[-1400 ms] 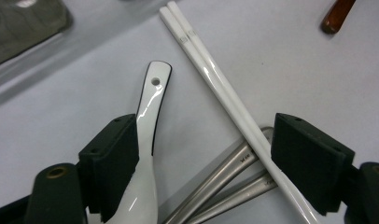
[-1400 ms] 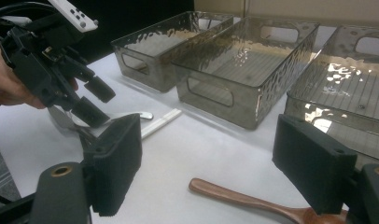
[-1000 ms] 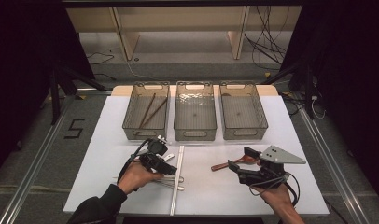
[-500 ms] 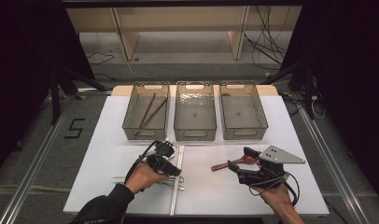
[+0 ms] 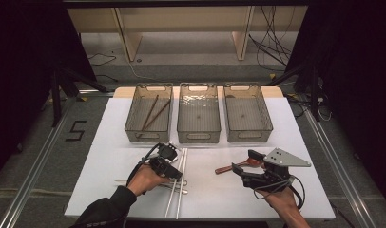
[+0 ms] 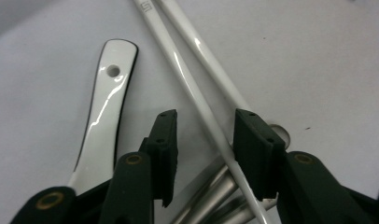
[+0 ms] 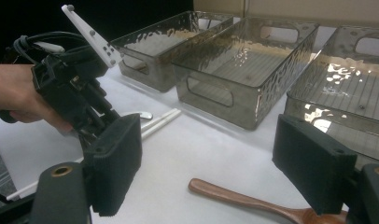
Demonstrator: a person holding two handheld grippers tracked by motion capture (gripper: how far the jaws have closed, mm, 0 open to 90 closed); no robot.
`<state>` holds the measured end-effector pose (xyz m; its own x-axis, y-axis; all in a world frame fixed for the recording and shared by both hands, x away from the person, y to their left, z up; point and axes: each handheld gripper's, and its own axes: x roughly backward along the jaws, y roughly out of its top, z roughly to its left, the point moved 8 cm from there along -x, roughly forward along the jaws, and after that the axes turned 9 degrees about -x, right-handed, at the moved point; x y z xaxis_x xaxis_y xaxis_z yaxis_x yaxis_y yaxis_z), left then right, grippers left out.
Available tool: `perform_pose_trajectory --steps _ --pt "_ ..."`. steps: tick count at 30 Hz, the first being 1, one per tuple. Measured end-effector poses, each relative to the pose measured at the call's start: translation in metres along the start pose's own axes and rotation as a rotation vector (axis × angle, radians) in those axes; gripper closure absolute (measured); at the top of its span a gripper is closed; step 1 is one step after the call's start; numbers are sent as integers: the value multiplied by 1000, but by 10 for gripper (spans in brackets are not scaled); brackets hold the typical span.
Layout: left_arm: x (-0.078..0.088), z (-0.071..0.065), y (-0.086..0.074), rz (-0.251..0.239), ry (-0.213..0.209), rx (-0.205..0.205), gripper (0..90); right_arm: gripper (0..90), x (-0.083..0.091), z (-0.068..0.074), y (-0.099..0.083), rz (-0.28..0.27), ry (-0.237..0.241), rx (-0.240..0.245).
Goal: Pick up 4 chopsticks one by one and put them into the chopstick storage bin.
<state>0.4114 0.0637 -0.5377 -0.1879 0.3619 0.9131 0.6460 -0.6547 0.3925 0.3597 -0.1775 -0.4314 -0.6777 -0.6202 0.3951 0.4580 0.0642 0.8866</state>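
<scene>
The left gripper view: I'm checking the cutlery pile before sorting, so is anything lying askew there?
Yes. One white chopstick lies crossed over metal utensils, running slantwise between the left hand-held gripper jaws, which have just been closing without yet pressing it. The second white chopstick angles away from it. A white spoon handle lies apart.

White table (image 5: 110, 156) bears three bins (image 5: 198, 114), chopsticks (image 5: 180, 180), wooden spoon (image 5: 231, 167).

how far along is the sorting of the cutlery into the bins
Early on. Done: dark chopsticks lie in the left bin. In hand: the left gripper, jaws just closing, straddles a white chopstick, not yet pinched. Left: the white spoon, metal pieces and wooden spoon on the table.
</scene>
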Motion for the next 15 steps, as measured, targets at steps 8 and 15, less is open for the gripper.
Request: perform_pose_trajectory --steps 8,15 --pt "1 4 -2 17 20 -19 690 248 0 0 0 1 0 1" --pt "1 5 -3 29 41 -29 749 248 0 0 0 1 0 1"
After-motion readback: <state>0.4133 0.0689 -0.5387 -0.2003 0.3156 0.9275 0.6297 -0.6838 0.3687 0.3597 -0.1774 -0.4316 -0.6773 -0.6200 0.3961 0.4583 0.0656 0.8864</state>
